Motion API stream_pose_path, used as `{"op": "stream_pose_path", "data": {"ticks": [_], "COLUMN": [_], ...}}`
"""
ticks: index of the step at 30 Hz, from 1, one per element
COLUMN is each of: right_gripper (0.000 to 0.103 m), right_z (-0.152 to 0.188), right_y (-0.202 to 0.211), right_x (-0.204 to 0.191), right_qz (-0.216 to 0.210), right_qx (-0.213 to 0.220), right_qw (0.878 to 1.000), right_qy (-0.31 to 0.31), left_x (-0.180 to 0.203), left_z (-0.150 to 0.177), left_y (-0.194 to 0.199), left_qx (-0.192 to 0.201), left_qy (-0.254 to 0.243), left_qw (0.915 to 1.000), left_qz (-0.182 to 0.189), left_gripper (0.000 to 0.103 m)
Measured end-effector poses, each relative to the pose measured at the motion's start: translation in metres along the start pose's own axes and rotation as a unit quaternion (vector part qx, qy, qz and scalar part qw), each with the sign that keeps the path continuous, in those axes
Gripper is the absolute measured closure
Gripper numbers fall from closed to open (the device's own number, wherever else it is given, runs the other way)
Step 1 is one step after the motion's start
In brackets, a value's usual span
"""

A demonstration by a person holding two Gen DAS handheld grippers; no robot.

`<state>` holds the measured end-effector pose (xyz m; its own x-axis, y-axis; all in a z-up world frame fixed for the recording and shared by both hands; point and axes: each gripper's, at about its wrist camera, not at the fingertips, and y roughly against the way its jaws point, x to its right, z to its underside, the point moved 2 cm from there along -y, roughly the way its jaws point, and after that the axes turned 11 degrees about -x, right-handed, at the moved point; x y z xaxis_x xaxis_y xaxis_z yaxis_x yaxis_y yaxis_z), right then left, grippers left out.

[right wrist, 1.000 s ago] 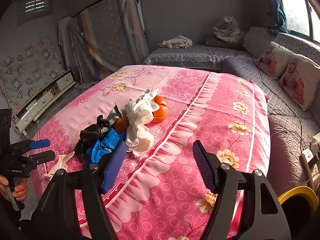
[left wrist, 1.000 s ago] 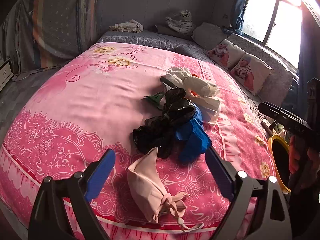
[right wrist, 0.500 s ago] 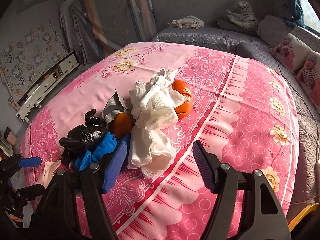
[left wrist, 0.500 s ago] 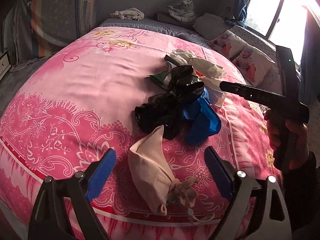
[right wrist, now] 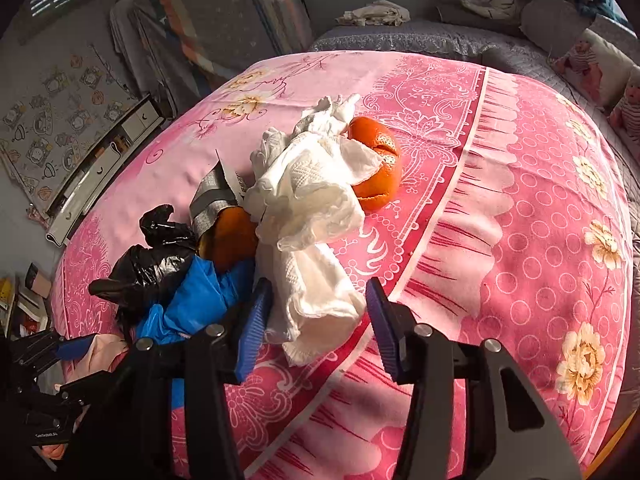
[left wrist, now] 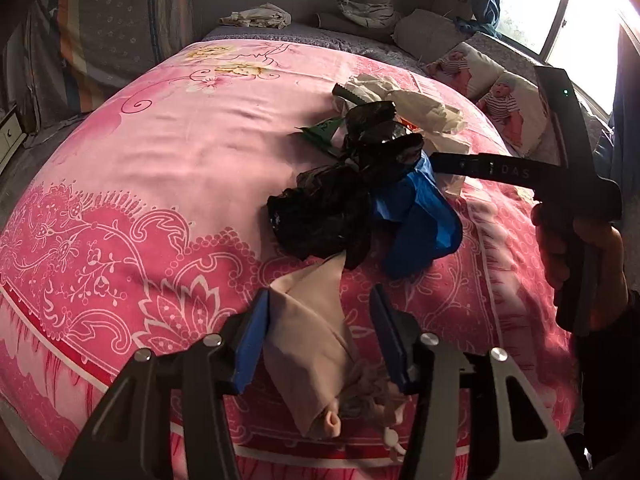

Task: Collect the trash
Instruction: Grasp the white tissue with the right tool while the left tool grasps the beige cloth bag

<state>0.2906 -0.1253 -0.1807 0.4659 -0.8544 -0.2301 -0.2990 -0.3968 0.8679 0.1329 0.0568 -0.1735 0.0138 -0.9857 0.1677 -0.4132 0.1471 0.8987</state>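
A heap of trash lies on the pink bedspread [left wrist: 160, 168]. My left gripper [left wrist: 320, 294] is closing around a beige knotted pouch [left wrist: 312, 344]. The left pad touches the pouch and the right pad stands a little off it. Behind the pouch are a crumpled black bag [left wrist: 328, 212] and a blue bag [left wrist: 420, 224]. My right gripper [right wrist: 319, 284] is closing astride the lower end of a white tissue wad [right wrist: 316, 200], and its pads are not squeezing it. Orange peel [right wrist: 380, 168] and a silver wrapper [right wrist: 212, 196] lie beside the tissue.
A green wrapper [left wrist: 324, 130] lies at the far side of the heap. A hand [left wrist: 580, 252] holds the right gripper. Printed pillows [left wrist: 508, 108] lean under the window at the right. White drawers [right wrist: 104, 168] stand left of the bed.
Both grippers have come down closer to the heap. The left jaws have narrowed around the beige pouch. The right gripper has swung over the white tissue, and its jaws have narrowed too.
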Motion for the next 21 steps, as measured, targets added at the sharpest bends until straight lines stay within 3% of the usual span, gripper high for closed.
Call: {"op": "stream_pose_path", "data": {"ticks": [5, 9, 21], "right_gripper": [0.072, 0.085, 0.093], "right_z": [0.000, 0.002, 0.023], "right_y": [-0.001, 0.002, 0.034], "right_x": [0.002, 0.000, -0.001], "right_qz": [-0.021, -0.029, -0.047], "right_qx": [-0.007, -0.006, 0.013], "right_qw": [1.000, 1.000, 0.999], "right_qy": [-0.008, -0.006, -0.002], "left_x": [-0.002, -0.004, -0.008], "left_z": [0.000, 0.002, 0.007], "left_y": [-0.001, 0.000, 0.015], "left_qx": [0.002, 0.005, 0.019], "left_qy": [0.002, 0.007, 0.022], "left_qw": [0.9998, 0.9996, 0.9996], "left_qz": [-0.020, -0.028, 0.000], "left_gripper": [0.071, 0.075, 0.086]}}
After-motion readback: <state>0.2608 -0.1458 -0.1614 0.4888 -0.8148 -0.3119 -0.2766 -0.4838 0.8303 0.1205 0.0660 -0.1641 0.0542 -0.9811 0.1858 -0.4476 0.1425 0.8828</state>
